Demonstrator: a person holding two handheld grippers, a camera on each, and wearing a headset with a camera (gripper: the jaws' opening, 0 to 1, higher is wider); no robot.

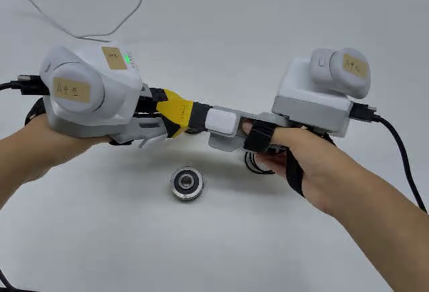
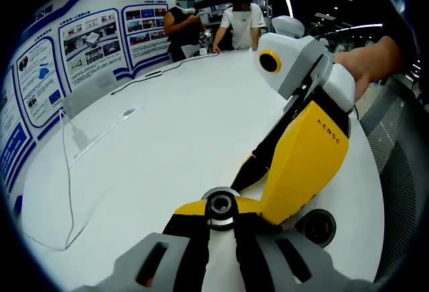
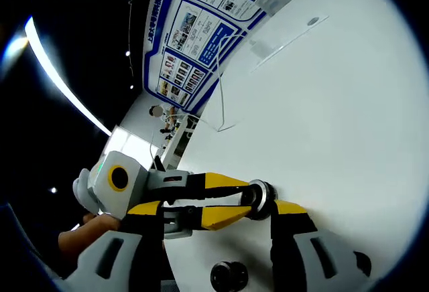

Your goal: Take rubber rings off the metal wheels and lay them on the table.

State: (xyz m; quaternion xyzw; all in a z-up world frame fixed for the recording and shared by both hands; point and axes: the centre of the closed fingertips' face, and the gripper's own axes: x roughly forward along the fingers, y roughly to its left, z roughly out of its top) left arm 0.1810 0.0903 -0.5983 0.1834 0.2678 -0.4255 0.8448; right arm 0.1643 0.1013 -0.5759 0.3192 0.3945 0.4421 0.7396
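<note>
A metal wheel (image 2: 221,205) is held above the desk (image 1: 221,31), clamped between the nearly closed jaws of the left claw (image 2: 221,214). The right claw (image 3: 263,209) is closed on it from the opposite side. This double grip is seen in both gripper views but is hidden in the head view, where a second wheel (image 1: 187,183) is seen lying on the desk beneath the claws.

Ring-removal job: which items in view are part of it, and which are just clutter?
Job:
- held wheel
- loose wheel
- left gripper, shut on held wheel
- right gripper, at the same wheel

Lying about:
- white cable
- clear stand
- wall posters
</note>
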